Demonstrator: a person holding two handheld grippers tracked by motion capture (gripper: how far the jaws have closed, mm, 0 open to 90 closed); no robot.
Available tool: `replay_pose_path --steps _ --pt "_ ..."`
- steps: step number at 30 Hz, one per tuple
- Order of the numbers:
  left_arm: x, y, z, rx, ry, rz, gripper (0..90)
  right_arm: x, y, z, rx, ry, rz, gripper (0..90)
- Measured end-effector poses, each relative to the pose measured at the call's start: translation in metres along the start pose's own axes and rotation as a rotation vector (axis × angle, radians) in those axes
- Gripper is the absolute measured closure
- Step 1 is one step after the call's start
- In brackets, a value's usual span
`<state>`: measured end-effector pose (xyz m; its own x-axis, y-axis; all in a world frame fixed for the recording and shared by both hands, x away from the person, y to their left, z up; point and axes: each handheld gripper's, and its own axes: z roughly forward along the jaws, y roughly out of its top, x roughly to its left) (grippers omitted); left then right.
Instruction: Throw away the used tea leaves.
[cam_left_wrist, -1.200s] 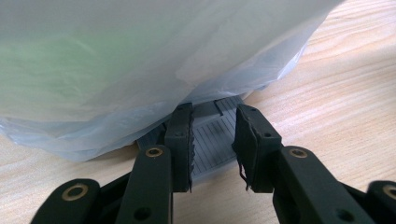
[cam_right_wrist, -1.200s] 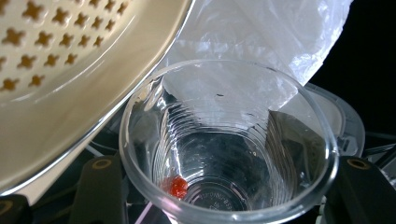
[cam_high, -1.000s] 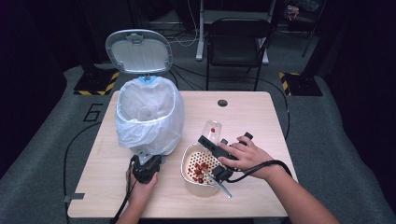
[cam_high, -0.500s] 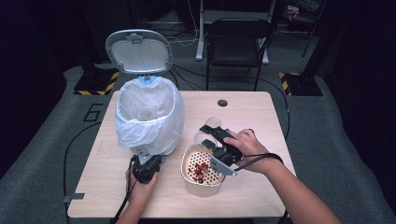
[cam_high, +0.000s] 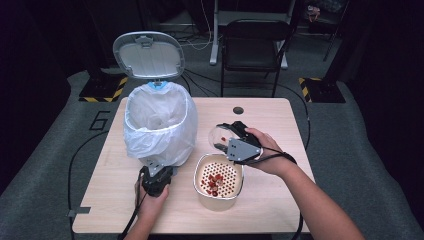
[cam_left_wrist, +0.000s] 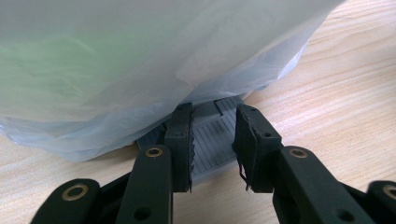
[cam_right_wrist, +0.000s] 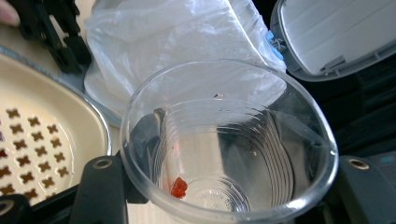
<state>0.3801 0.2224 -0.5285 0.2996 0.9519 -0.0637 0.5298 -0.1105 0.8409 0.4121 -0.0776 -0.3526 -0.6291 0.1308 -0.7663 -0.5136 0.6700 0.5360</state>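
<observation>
The right gripper (cam_high: 226, 141) was clamped on a clear cup (cam_right_wrist: 229, 140), tilted on its side above the desk (cam_high: 280, 200), between the bin (cam_high: 159, 122) and the strainer bowl (cam_high: 218, 180). One red piece (cam_right_wrist: 178, 186) lay inside the cup; more red pieces (cam_high: 214, 181) sat in the bowl just below. The left gripper (cam_left_wrist: 212, 144) rested at the bin's base, its jaws closed on the grey pedal (cam_left_wrist: 212, 140) under the white bag (cam_left_wrist: 140, 60). The bin's lid (cam_high: 148, 54) stood open.
</observation>
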Motion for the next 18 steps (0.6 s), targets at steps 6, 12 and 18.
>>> replay_pose_path --steps 6,12,18 --pt "0.0 0.0 0.0 0.007 -0.004 -0.001 67.5 -0.01 0.003 0.0 -0.006 0.045 0.093 38.5" --pt "0.001 0.0 0.0 0.005 -0.007 0.006 67.5 -0.018 0.005 0.003 0.022 0.122 0.171 38.8" --pt "0.0 0.0 -0.001 0.008 -0.009 0.005 67.4 -0.028 0.004 0.007 0.04 0.208 0.285 38.9"
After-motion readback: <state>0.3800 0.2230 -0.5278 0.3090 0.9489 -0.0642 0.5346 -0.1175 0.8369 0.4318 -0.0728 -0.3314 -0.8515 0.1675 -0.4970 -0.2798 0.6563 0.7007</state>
